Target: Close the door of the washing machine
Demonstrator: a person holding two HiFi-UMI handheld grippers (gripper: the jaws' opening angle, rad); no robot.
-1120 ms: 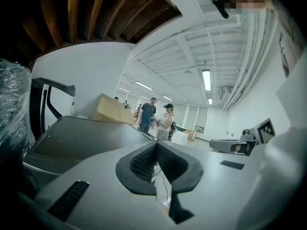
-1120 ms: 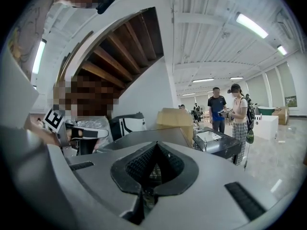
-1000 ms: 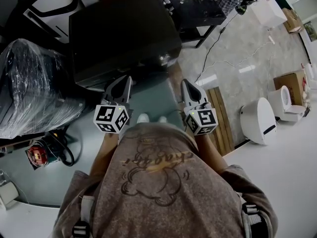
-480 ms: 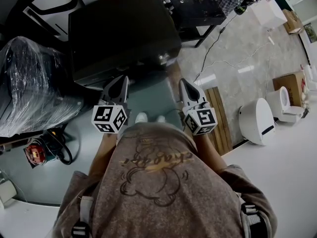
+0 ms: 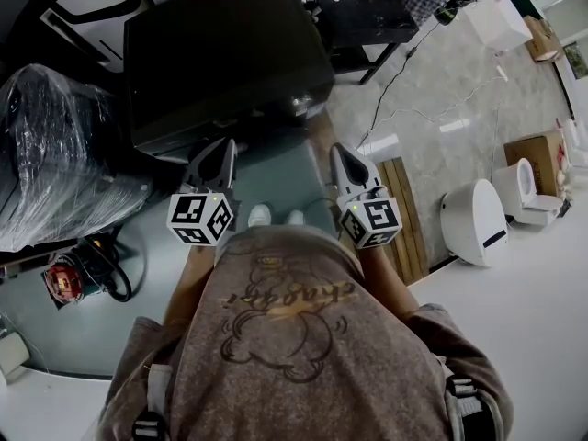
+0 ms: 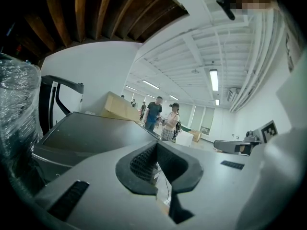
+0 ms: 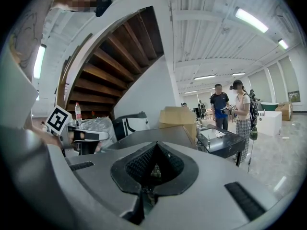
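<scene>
The washing machine (image 5: 230, 58) stands before the left tool (image 5: 223, 147) and right tool (image 5: 338, 152). A wrapped bundle (image 5: 55, 154) lies left of it, and a toilet (image 5: 528, 189) far right.

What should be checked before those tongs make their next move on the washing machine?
1. Left tongs empty: ok, jaws together with nothing between them.
2. Right tongs empty: ok, jaws together with nothing between them.
3. Tongs clear of the washing machine: ok, both are held short of it.
4. Door position known: cannot tell, no view shows the door.
5. Bystanders out of the way: ok, they stand beyond the black table.
6. Plastic-wrapped bundle clear of the door's swing: cannot tell.
</scene>
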